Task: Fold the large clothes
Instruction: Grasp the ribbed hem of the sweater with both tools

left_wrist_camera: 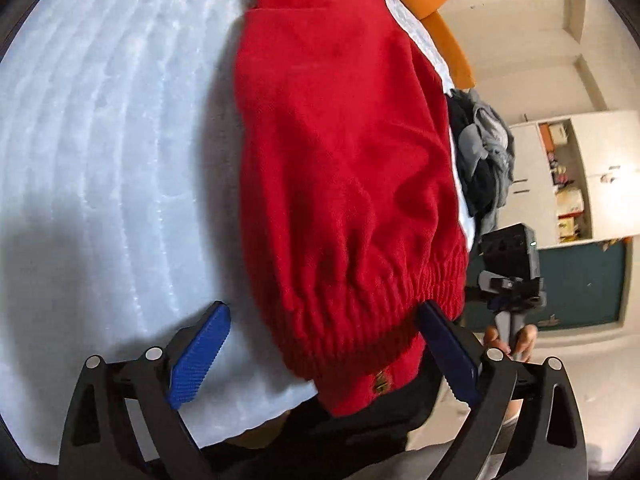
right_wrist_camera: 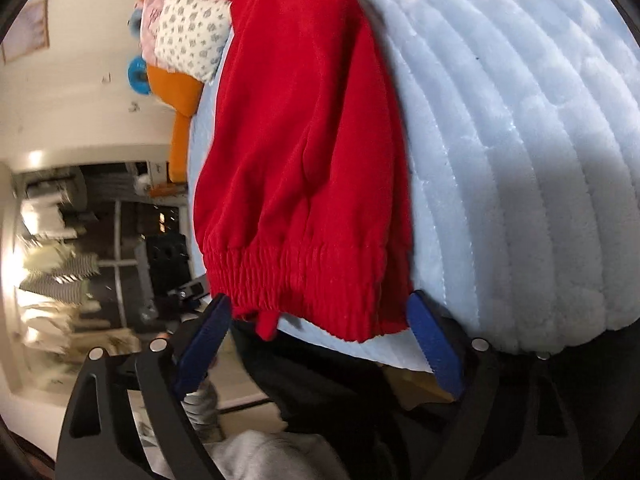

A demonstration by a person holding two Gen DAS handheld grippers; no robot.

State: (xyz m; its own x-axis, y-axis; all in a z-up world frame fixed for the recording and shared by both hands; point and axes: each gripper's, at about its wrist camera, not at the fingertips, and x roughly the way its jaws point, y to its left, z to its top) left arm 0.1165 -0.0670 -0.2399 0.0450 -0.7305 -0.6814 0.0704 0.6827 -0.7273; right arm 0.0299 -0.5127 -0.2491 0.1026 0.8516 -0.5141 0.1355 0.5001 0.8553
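1. Blue pads (left_wrist_camera: 199, 356) of the left gripper (left_wrist_camera: 324, 354) are spread wide; nothing is clamped.
2. Between them the ribbed hem of the red garment (left_wrist_camera: 340, 184) is seen, spread on the pale blue blanket (left_wrist_camera: 100, 140).
3. Right gripper (right_wrist_camera: 320, 344) fingers are likewise held apart, flanking the same hem.

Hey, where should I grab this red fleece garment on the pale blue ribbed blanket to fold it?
Probably grip the red fleece garment by its gathered elastic hem, one corner per gripper, coming from the near bed edge: the hem overhangs the pale blue ribbed blanket between both open jaws.
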